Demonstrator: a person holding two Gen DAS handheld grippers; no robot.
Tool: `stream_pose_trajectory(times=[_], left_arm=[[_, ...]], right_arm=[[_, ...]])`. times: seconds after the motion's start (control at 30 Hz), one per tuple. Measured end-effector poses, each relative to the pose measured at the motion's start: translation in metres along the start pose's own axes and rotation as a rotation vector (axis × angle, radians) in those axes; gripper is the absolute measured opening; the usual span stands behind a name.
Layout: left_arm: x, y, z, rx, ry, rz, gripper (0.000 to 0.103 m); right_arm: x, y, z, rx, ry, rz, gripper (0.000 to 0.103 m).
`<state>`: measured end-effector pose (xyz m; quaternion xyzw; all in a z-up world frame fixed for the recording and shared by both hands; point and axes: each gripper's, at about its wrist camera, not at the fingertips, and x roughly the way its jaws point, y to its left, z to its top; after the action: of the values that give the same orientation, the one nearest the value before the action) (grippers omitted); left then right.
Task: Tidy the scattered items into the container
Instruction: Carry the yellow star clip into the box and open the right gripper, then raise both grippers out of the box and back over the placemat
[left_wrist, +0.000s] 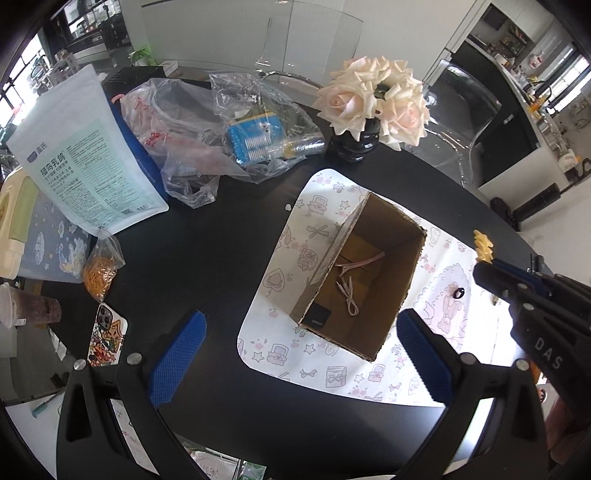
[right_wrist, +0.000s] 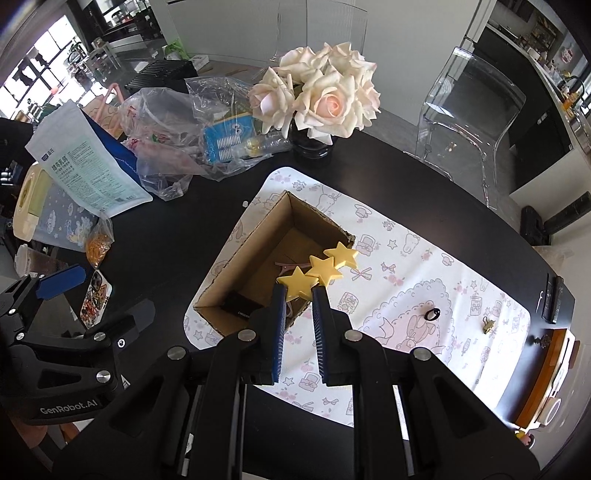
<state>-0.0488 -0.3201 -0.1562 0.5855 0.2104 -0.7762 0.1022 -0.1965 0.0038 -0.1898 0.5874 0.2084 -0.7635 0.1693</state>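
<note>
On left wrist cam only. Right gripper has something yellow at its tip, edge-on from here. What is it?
Observer: A yellow plastic piece of three joined stars. The right gripper is shut on the end star.
Operator: Over the box?
Observer: In the right wrist view the stars overlap the right-hand rim of the open brown cardboard box. I cannot tell their height above it.
Operator: Anything on the mat past the black ring?
Observer: A small gold binder clip lies on the white patterned mat, to the right of the small black ring.
</note>
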Motion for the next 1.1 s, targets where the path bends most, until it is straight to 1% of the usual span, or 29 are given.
stream_pose_trajectory(times=[0.27, 0.37, 0.4, 0.47, 0.5, 0.57, 0.6, 0.63, 0.73, 0.97, 1.1], left_arm=[[-0.006, 0.017, -0.005, -0.051, -0.008, 0.004, 0.103], [-0.008, 0.019, -0.004, -0.053, -0.013, 0.004, 0.103], [-0.009, 0.020, -0.003, -0.056, -0.015, 0.003, 0.103], [-0.009, 0.024, -0.001, -0.071, -0.017, 0.003, 0.103], [-0.009, 0.027, 0.000, -0.079, -0.019, 0.001, 0.103], [-0.009, 0.032, 0.001, -0.096, -0.022, -0.001, 0.103], [-0.009, 0.034, 0.001, -0.101, -0.023, -0.002, 0.103], [-0.009, 0.035, 0.002, -0.100, -0.022, -0.001, 0.103], [-0.007, 0.036, 0.003, -0.095, -0.019, -0.003, 0.103], [-0.007, 0.023, 0.005, -0.060, -0.016, -0.026, 0.103], [-0.009, 0.015, 0.006, -0.041, -0.011, -0.035, 0.103]], right_arm=[[0.006, 0.021, 0.007, -0.045, 0.004, 0.024, 0.015], [0.006, 0.027, 0.010, -0.045, 0.000, 0.032, 0.016], [0.007, 0.029, 0.012, -0.047, 0.000, 0.031, 0.019], [0.008, 0.029, 0.015, -0.028, 0.000, 0.015, 0.052], [0.009, 0.027, 0.017, -0.016, -0.001, 0.002, 0.061], [0.010, 0.020, 0.020, 0.012, 0.004, -0.005, 0.093], [0.010, 0.015, 0.021, 0.029, 0.008, -0.008, 0.100], [0.011, 0.011, 0.021, 0.044, 0.013, -0.010, 0.103], [0.012, 0.003, 0.022, 0.066, 0.027, -0.025, 0.103], [0.003, 0.000, 0.019, 0.065, 0.016, -0.046, 0.103], [-0.003, -0.008, 0.013, 0.091, 0.020, -0.053, 0.103]])
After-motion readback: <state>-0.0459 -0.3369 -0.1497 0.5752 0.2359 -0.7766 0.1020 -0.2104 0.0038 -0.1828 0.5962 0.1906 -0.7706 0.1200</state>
